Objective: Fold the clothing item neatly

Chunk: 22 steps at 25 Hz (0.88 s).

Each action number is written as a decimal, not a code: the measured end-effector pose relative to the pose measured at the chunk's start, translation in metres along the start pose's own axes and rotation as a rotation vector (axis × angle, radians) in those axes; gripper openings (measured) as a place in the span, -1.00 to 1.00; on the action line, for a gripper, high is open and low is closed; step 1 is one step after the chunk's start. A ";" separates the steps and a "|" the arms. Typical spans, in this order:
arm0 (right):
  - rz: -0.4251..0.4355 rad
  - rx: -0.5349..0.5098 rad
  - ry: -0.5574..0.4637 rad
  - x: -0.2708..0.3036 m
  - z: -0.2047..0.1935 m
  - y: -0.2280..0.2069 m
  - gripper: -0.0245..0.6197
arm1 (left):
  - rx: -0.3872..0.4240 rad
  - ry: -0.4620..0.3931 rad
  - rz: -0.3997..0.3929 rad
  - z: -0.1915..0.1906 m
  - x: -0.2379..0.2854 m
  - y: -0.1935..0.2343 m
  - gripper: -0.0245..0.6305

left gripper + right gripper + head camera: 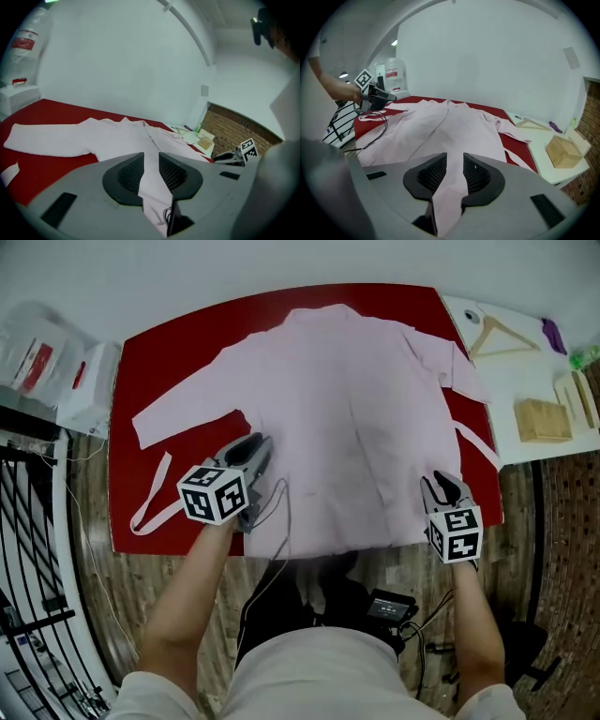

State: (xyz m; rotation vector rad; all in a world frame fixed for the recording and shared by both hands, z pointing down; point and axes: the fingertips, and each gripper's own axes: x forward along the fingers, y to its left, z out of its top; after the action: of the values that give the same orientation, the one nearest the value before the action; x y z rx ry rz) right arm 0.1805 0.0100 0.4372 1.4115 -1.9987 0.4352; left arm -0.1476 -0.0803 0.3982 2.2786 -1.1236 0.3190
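Note:
A pale pink robe-like garment (347,418) lies spread flat, front up, on the red table (187,343), sleeves out to both sides. Its hem lies along the near edge. My left gripper (255,454) is at the hem's left corner, shut on a fold of pink cloth that runs between its jaws (151,164). My right gripper (441,486) is at the hem's right corner, and pink cloth is likewise pinched between its jaws (454,168). A loose pink belt strip (155,498) lies on the table left of the left gripper.
A white side table (525,451) at the right carries a wooden hanger (502,334) and a cardboard box (542,418). White boxes and a bag (84,385) stand at the left, with a black rack (28,521) below them. A thin cable (281,512) trails from the left gripper.

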 end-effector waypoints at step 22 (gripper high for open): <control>0.369 -0.436 -0.059 0.148 0.198 0.335 -0.64 | -0.355 -0.174 0.145 -0.034 -0.140 0.208 -0.69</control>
State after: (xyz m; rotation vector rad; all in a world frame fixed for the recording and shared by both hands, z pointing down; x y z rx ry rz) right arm -0.2233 -0.0908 0.4222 0.8016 -2.2371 0.0984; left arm -0.3966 -0.0698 0.4442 1.9443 -1.3205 -0.0267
